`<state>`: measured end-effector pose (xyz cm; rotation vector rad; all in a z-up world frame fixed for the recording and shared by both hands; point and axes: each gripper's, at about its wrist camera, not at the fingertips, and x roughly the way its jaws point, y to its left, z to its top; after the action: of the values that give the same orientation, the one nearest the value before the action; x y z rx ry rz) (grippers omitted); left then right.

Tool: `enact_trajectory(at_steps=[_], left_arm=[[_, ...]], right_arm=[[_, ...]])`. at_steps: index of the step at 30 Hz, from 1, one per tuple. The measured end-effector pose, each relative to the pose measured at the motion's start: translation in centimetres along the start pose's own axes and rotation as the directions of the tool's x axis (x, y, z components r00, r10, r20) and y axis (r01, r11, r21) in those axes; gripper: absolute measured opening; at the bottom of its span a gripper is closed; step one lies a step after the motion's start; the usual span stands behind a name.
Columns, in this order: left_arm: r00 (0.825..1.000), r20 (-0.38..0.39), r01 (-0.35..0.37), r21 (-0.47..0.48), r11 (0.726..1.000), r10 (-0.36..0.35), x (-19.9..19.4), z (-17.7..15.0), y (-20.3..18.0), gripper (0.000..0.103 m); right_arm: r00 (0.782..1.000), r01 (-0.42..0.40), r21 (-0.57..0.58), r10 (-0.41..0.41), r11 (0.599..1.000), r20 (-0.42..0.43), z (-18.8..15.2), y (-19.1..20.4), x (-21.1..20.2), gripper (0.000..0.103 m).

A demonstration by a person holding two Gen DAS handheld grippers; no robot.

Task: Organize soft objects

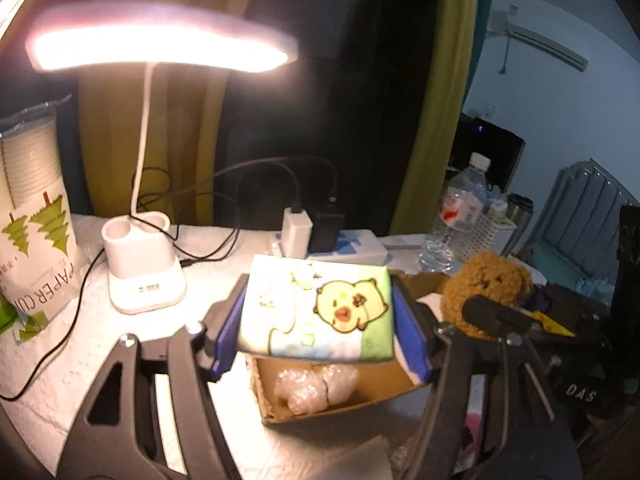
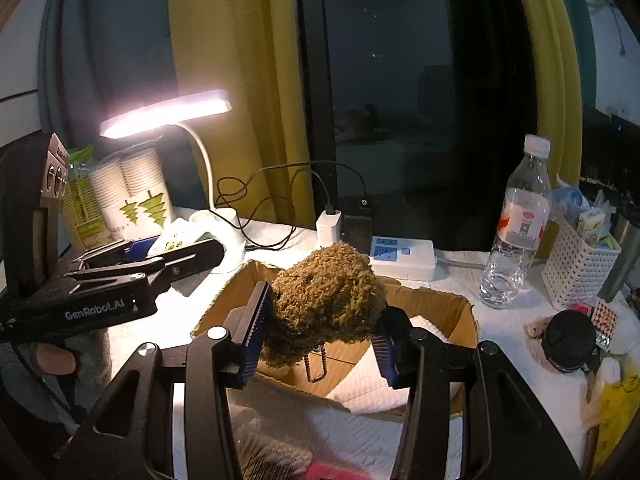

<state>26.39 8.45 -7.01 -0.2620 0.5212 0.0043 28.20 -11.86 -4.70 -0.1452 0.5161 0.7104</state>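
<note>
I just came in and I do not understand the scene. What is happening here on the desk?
A person is sorting soft things with two handheld grippers. The left gripper is shut on a tissue pack printed with a cartoon animal, held above the open cardboard box, where a wad of bubble wrap already lies. The right gripper is shut on a brown plush toy, also over the cardboard box. Nothing has been released yet. A desk lamp lights the desk.

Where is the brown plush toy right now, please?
In the right wrist view, the brown plush toy is clamped in the right tongs, held above the open cardboard box.
</note>
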Motion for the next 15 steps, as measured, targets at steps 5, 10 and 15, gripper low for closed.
enact_trajectory(at_steps=[5, 10, 15], left_arm=[[0.999, -0.035, 0.001, -0.003, 1.000, -0.001, 2.0, -0.6, 0.1, 0.067], [0.997, -0.077, -0.006, -0.007, 1.000, 0.006, 3.9, -1.4, 0.2, 0.067], [0.992, -0.121, -0.019, -0.011, 1.000, 0.018, 5.5, -1.9, 0.3, 0.067]], right_arm=[[1.000, -0.003, 0.015, 0.003, 1.000, -0.025, -0.5, -0.5, 1.5, 0.049], [0.998, -0.014, 0.029, 0.016, 0.999, -0.068, -1.3, -0.7, 3.4, 0.049], [0.994, -0.021, 0.051, 0.027, 0.998, -0.106, -2.1, -1.0, 5.1, 0.049]])
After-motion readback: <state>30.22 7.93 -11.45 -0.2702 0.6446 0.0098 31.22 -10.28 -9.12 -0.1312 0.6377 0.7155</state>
